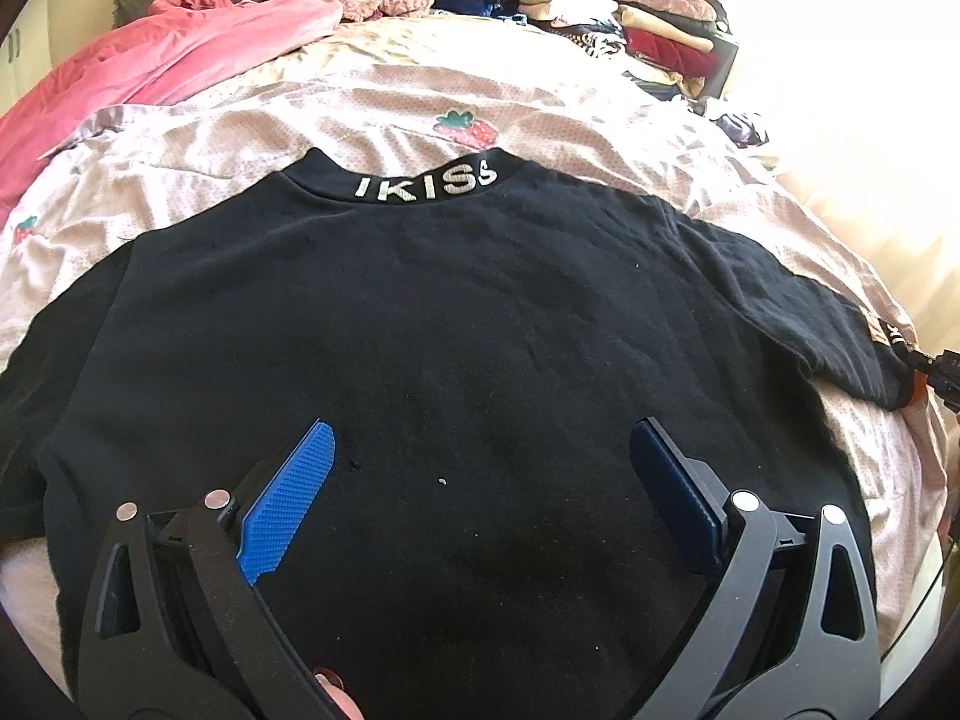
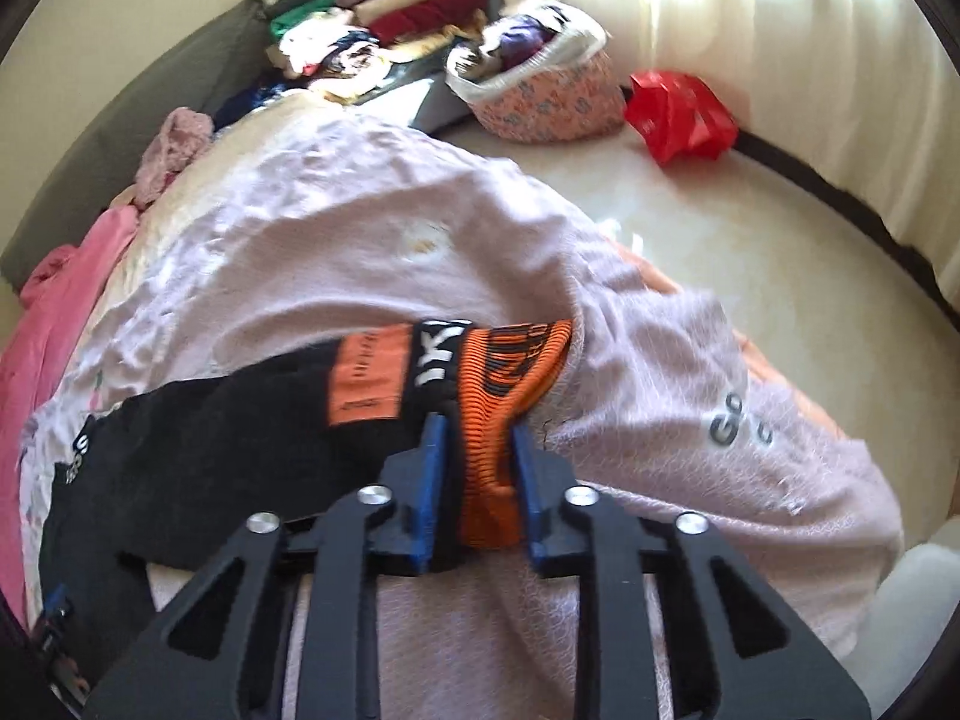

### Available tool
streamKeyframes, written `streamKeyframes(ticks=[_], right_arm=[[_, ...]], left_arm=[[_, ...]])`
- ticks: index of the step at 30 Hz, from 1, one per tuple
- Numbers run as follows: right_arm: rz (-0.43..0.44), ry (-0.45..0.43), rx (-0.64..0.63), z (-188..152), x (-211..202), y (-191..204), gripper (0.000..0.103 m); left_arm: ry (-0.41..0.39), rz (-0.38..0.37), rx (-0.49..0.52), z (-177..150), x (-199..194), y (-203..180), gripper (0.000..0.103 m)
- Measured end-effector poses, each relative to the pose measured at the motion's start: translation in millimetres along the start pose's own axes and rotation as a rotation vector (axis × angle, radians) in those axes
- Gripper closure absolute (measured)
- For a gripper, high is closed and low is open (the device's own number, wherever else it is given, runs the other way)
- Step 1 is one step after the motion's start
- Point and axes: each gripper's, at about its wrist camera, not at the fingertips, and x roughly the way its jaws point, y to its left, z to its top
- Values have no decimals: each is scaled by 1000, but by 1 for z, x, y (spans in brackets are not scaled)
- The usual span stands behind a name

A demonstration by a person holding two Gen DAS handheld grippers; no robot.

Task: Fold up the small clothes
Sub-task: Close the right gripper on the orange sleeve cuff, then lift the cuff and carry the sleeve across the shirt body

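A black sweatshirt (image 1: 450, 312) lies spread flat on the bed, back up, with white letters on its collar (image 1: 429, 186). My left gripper (image 1: 480, 426) hovers over the lower middle of it, open, its blue pads wide apart with nothing between them. The right sleeve (image 2: 240, 420) stretches toward the bed's edge and ends in an orange and black striped cuff (image 2: 510, 360). My right gripper (image 2: 477, 426) is shut on that cuff, the blue pads pressing it from both sides. In the left wrist view the right gripper (image 1: 942, 372) shows at the sleeve's end, far right.
The pale pink bed sheet (image 1: 360, 108) is rumpled. A pink blanket (image 1: 150, 60) lies at the far left, and stacks of folded clothes (image 1: 630, 6) sit at the far right. Beside the bed, a patterned basket (image 2: 540, 90) and a red bag (image 2: 678, 108) stand on the floor (image 2: 720, 240).
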Motion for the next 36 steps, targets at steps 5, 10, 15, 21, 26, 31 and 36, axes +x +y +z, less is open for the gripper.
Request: streamKeyframes(ticks=[5,10,15,21,26,31,36], right_arm=[[45,-25,-61,3,-17,18,98],[-17,13,-68,4,-5,16,98],[-74,52,-51,4,15,11,97],[12,-26,-106,4,-19,39,98],[129,-76,-191,2,-55,92,98],[267,-96,-273,-3,-80,157,98],[407,-79,-367,-14,-92,228,98]], left_arm=[[-18,1,-11,3,-7,7,10],[-27,2,-31,5,-14,16,10],[-30,12,-34,8,-18,22,10],[-28,58,-28,14,-23,38,10],[-40,53,-73,18,-31,56,10],[-43,50,-90,17,-35,61,10],[-44,63,-79,17,-37,64,10]])
